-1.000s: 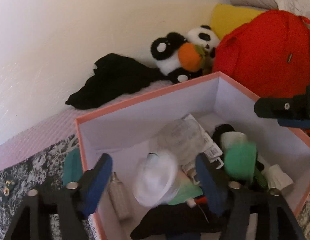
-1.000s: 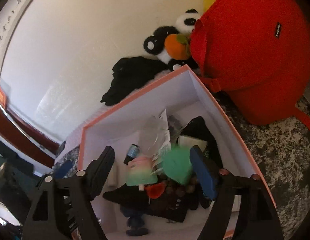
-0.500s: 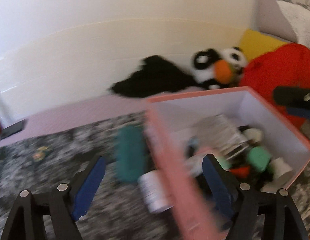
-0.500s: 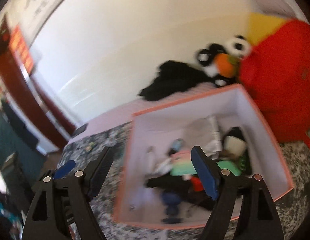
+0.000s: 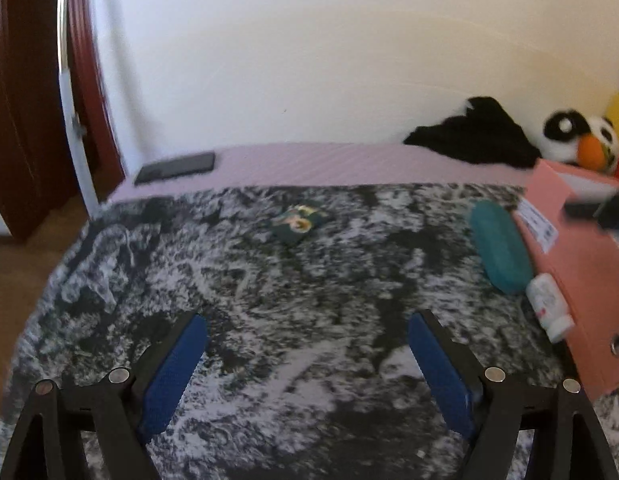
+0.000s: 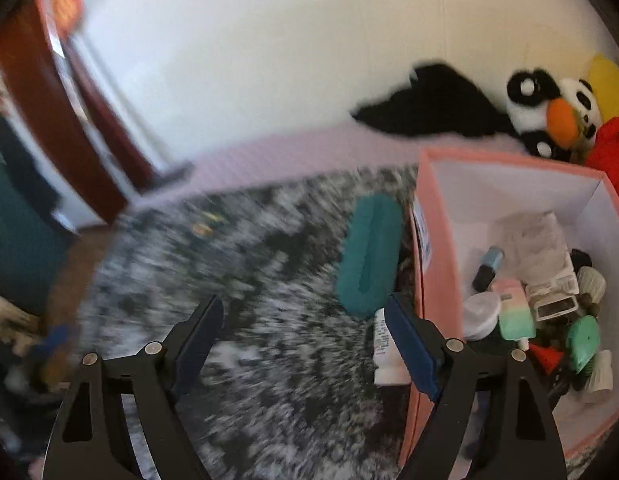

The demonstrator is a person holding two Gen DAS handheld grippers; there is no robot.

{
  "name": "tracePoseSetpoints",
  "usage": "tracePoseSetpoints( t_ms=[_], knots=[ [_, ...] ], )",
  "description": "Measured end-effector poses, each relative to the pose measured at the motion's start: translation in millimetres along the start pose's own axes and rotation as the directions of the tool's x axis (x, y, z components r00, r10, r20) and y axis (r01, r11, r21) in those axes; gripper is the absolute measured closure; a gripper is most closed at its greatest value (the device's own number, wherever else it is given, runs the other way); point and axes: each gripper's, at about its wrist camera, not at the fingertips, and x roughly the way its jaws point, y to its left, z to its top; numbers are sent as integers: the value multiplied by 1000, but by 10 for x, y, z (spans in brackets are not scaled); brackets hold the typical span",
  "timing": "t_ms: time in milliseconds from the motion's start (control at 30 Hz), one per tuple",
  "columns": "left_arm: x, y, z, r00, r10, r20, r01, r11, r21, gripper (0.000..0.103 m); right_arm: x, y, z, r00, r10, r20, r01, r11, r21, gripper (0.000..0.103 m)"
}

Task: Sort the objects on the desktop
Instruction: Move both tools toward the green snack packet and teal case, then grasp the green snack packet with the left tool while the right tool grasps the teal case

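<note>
My left gripper (image 5: 308,320) hovers over the mottled black-and-white blanket (image 5: 309,272), its jaws opening with nothing between them. A teal oval case (image 5: 499,246) and a white bottle (image 5: 549,306) lie to its right, against the outside of the pink box (image 5: 581,280). A small patterned packet (image 5: 299,220) lies further ahead. My right gripper (image 6: 304,302) is also opening and empty. Its right finger is just in front of the white bottle (image 6: 383,354) and near the teal case (image 6: 369,254). The pink box (image 6: 433,240) holds several small items, among them a pastel bottle (image 6: 515,312).
A dark phone (image 5: 175,168) lies on the pink sheet at the back left. A black cloth (image 5: 473,132) and a panda plush (image 5: 577,140) sit against the wall. A red bag (image 6: 613,148) stands behind the box. The blanket's left edge drops to a brown floor.
Both views have swung left, from above the box's inside to the blanket beside it. The box now sits at the right edge. Both grippers stayed empty.
</note>
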Motion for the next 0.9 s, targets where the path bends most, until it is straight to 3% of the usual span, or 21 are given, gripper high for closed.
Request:
tracePoseSetpoints(
  t_ms=[133,333,500,667,733,767,800,833,867,900],
  knots=[
    [454,176,148,999,-30,-39,29,999,-18,16,636,8,52,990,-128,-67,129,992,10,17],
    [1384,94,380,988,-69,-136,79,995,67,16,1378,-227,72,969,-191,-157,204,976,74,16],
    [2225,27,560,975,-9,-220,47,985,166,16,1646,-133,159,946,-310,-97,312,950,15,0],
    [2760,-13,790,969,-16,-245,62,981,182,16,1874,-76,173,897,-441,-35,439,897,-55,0],
    [2866,-82,794,968,-37,-250,89,976,201,16,1901,-77,157,890,-456,-5,455,888,-67,0],
    [2841,-109,790,968,-64,-243,115,973,202,28,1897,-81,147,891,-454,11,454,888,-69,1],
    [2816,-137,785,968,-91,-235,140,969,203,55,1883,-81,137,892,-452,26,453,889,-70,6],
    [2786,-162,780,968,-102,-229,151,967,207,56,1865,-73,125,892,-451,42,453,888,-79,25],
    [2746,-191,767,970,-95,-224,145,965,216,56,1839,-43,111,890,-452,64,457,883,-106,33],
    [2688,-232,737,970,-97,-224,149,962,230,56,1817,-14,100,890,-448,79,455,881,-129,33]
  ],
)
